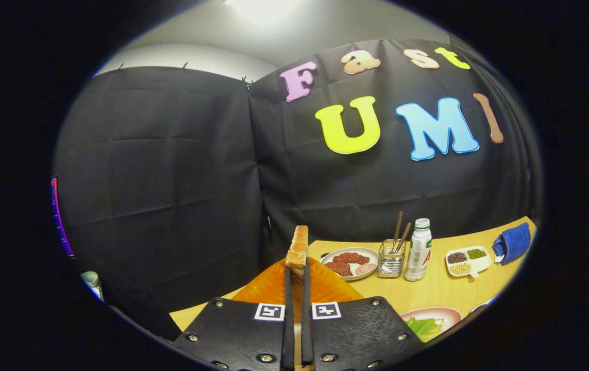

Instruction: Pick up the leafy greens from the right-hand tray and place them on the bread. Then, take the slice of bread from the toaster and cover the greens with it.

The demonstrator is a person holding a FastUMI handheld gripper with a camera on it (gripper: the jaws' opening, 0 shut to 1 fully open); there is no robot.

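My gripper (297, 281) is shut on a toasted slice of bread (298, 250), which stands on edge between the two fingers and rises past their tips. Behind and below the slice lies an orange plate (268, 288). A pink plate (441, 313) just right of the gripper body carries leafy greens (424, 326), part of them hidden by the gripper. I cannot make out the toaster or the lower bread slice.
On the wooden table (428, 293) beyond the fingers stand a plate of meat slices (351, 262), a metal holder with chopsticks (391, 260), a white bottle (419, 250), a divided dish of beans (467, 260) and a blue cloth (513, 242). Black cloth walls the booth behind.
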